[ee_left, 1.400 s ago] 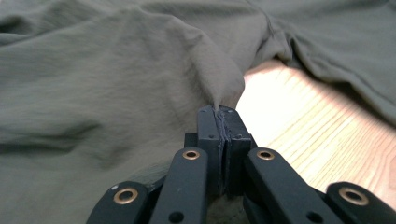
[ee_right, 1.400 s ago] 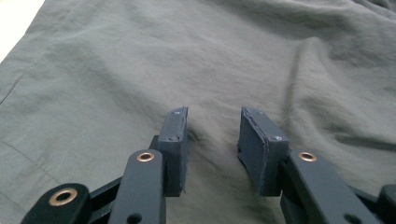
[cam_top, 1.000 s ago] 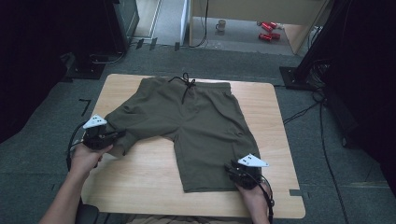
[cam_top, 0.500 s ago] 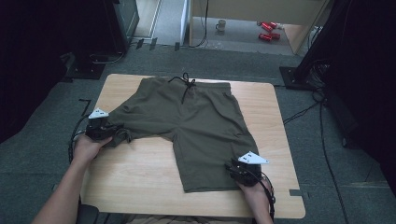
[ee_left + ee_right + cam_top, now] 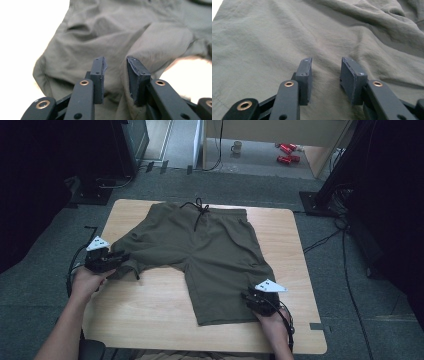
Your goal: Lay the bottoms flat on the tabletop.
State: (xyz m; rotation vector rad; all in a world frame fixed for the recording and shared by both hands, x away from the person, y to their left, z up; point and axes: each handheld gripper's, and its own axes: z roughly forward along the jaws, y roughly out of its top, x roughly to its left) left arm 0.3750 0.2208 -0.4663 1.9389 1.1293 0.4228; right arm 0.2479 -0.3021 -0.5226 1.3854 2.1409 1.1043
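Olive green shorts (image 5: 210, 250) lie flat on the wooden table (image 5: 150, 310), waistband and black drawstring (image 5: 197, 212) at the far side. My left gripper (image 5: 122, 256) is at the hem of the left leg (image 5: 75, 45). Its jaws have just been opening and now stand apart (image 5: 115, 62); a fold of cloth rests against the right-hand jaw, but the pads do not press on it. My right gripper (image 5: 247, 296) hovers over the right leg near its lower hem. Its jaws are apart (image 5: 325, 62) above smooth fabric (image 5: 274, 37), with nothing pinched.
The table's near edge runs just behind both hands, with bare wood (image 5: 150, 285) between the two legs. Cables (image 5: 345, 265) trail over the grey carpet at the right, beside a black stand (image 5: 330, 185). Red cans (image 5: 287, 152) and a mug (image 5: 236, 147) sit on the far floor.
The left hand has shifted slightly along the table's left side at the leg hem, and the hem lies a little more spread. The right hand has stayed where it was.
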